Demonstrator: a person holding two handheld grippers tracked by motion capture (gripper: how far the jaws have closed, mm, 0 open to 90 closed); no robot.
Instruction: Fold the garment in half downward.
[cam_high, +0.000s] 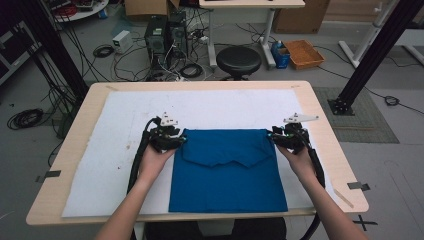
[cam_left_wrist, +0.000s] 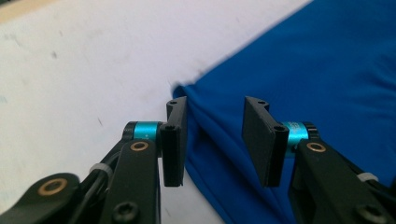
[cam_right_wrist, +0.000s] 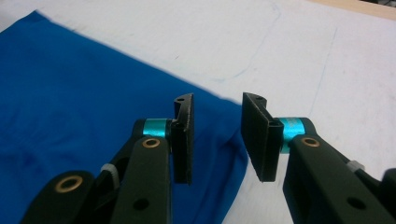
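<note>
A blue folded cloth (cam_high: 227, 172) lies flat on the white mat (cam_high: 120, 150), its top part folded down into a flap. My left gripper (cam_high: 176, 141) sits at the cloth's top left corner (cam_left_wrist: 187, 91), jaws apart, the corner lying loose between the pads. My right gripper (cam_high: 276, 139) sits at the top right corner (cam_right_wrist: 229, 116), jaws also apart over the cloth's edge with no pad pressing on it. In both gripper views the blue cloth (cam_left_wrist: 303, 70) (cam_right_wrist: 70, 93) rests on the mat below the fingers.
The wooden table (cam_high: 320, 115) carries the white mat. Behind it on the floor stand a black stool (cam_high: 238, 60), computer cases (cam_high: 162, 35), loose cables and an orange tray (cam_high: 303, 53). A black frame post (cam_high: 372, 55) rises at the right.
</note>
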